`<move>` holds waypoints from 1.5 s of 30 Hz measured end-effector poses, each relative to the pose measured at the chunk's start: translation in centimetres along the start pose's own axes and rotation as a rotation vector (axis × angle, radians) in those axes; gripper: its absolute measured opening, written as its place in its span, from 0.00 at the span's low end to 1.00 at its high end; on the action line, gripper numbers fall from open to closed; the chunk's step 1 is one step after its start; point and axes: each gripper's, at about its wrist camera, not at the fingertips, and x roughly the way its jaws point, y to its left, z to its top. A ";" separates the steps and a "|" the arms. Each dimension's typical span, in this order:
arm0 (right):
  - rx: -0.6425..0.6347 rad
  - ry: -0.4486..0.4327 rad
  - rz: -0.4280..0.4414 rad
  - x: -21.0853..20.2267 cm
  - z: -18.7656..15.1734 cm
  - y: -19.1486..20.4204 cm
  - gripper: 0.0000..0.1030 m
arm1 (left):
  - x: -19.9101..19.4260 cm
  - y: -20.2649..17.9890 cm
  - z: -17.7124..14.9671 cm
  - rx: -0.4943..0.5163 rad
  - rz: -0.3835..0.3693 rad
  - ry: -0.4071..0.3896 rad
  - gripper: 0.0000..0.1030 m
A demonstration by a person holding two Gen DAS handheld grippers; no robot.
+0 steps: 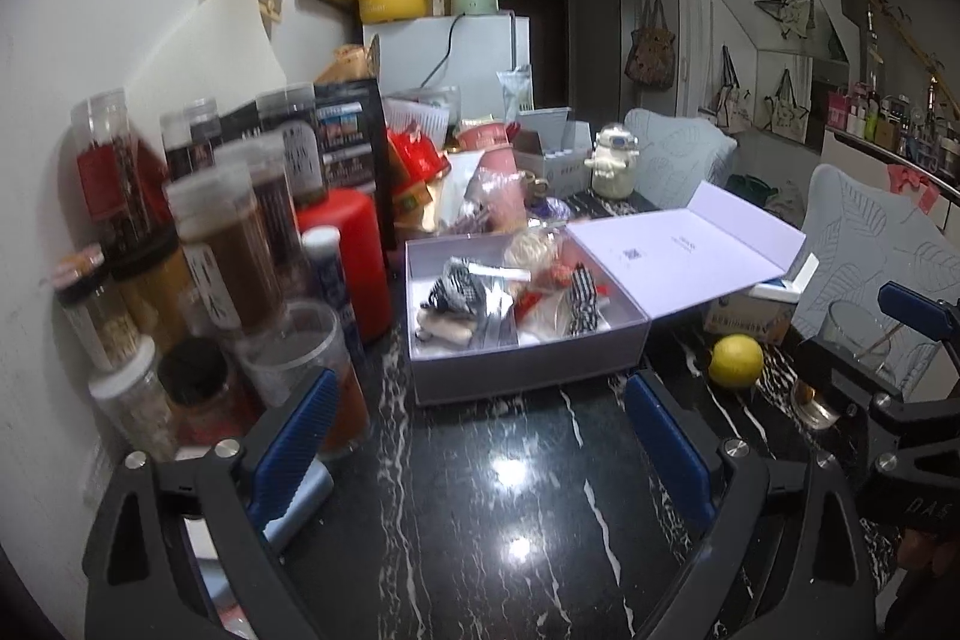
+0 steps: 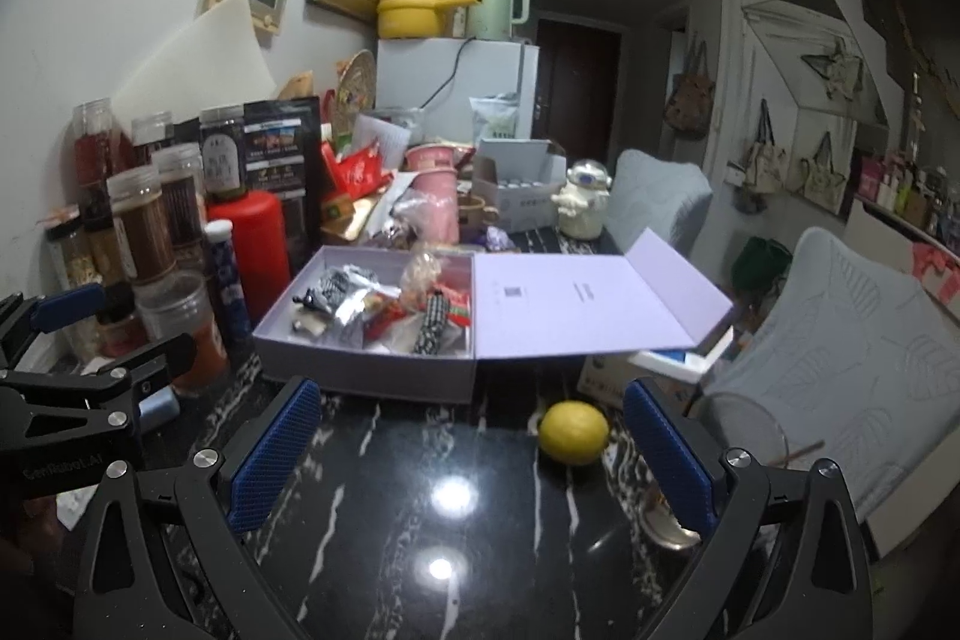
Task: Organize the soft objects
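My left gripper (image 1: 480, 436) is spread wide, ribbed blue pads (image 1: 297, 436), nothing in it; my right gripper (image 2: 474, 451) is the same, wide apart and empty. Both hover over the glossy black marble-veined table (image 1: 480, 520) (two lamp glares on it). A round, matte yellow lemon (image 2: 573, 431) sits just inside my right gripper's right finger, touching nothing. Straight ahead of both tools, beyond the fingertips, is the lavender cardboard box (image 1: 528, 370), rectangular, its lid (image 2: 591, 307) flipped open to the right. The soft objects (image 1: 510, 301) lie inside it: black-and-white checked fabric pieces, a crinkly clear bag, red bits, something silver (can't tell what). Left of the box are clear plastic spice jars (image 1: 228, 244) and a smooth red cylinder (image 1: 351, 262). Behind the box are a pink mug (image 2: 435, 205) and a white robot figurine (image 2: 582, 202).
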 end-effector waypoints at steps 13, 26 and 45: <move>0.014 0.028 0.005 0.8 -0.9 -0.1 0.99 | 0.9 0.4 -0.7 -0.024 0.014 0.018 0.95; 0.025 0.044 0.008 1.0 -1.4 -0.4 0.99 | 1.1 -0.5 -0.9 -0.002 0.004 0.011 0.95; 0.024 0.057 -0.001 0.8 -1.9 -0.9 0.99 | 0.9 -1.0 -0.9 -0.003 -0.017 0.015 0.95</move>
